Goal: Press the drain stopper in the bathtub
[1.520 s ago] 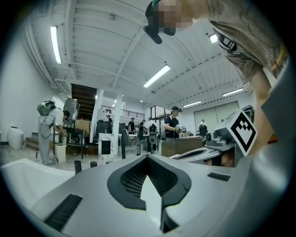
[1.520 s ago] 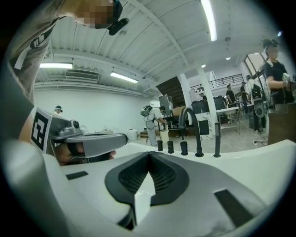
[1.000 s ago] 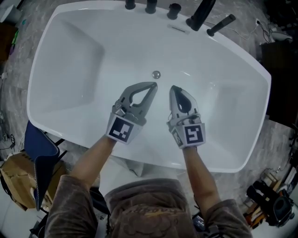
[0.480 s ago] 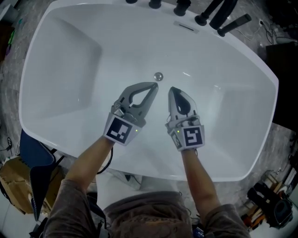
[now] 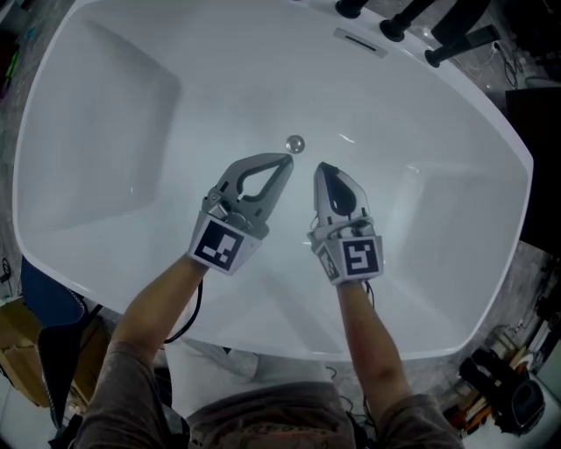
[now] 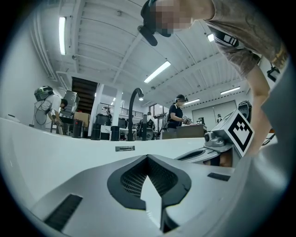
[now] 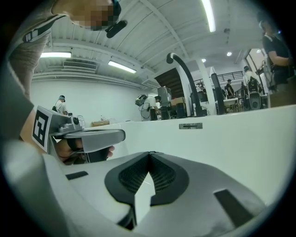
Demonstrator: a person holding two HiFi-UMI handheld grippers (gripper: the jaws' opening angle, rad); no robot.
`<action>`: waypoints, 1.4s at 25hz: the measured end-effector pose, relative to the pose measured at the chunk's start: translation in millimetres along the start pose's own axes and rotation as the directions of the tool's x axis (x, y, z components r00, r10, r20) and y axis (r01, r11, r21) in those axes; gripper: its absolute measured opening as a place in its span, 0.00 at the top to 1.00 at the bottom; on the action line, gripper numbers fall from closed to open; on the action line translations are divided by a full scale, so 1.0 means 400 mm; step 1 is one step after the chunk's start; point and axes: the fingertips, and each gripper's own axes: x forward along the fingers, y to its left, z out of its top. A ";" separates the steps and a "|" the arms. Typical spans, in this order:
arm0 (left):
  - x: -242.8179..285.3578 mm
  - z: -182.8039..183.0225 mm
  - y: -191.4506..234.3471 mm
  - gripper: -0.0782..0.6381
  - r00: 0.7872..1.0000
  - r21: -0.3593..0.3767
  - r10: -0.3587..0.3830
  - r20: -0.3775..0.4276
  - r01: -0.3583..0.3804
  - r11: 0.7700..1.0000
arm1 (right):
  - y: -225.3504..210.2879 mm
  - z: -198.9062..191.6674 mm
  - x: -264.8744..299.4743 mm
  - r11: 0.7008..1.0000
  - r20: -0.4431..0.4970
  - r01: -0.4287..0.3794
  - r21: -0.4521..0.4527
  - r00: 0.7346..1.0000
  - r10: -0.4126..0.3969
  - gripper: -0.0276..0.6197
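Small round chrome drain stopper (image 5: 295,144) sits on the floor of the white bathtub (image 5: 114,140), just beyond the left gripper (image 5: 287,160) tip. Right gripper (image 5: 323,167) is alongside. Both jaw pairs closed, nothing between. Neither gripper view shows the stopper. Black tap fittings (image 5: 399,24) are cut off at the top edge.

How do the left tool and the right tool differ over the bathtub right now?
The left tool leans rightward, its tip close to the drain stopper; the right tool points almost straight ahead, its tip farther from it. The left tool shows its broad side in the head view, the right tool a narrower face. Both are shut, empty, over the bathtub floor.
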 end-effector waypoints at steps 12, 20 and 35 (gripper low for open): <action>0.035 -0.122 0.024 0.88 0.999 -0.004 0.012 0.032 -0.012 1.000 | -0.035 -0.137 0.060 1.000 -0.013 -0.009 0.009 1.000 0.009 0.96; 0.040 -0.232 0.038 0.88 1.000 -0.014 0.008 0.003 -0.008 1.000 | -0.042 -0.227 0.115 1.000 -0.033 -0.026 -0.004 0.999 0.026 0.96; 0.078 -0.345 0.049 0.88 1.000 -0.034 0.026 0.017 -0.026 0.999 | -0.080 -0.397 0.191 1.000 -0.101 -0.028 -0.001 0.994 0.028 0.96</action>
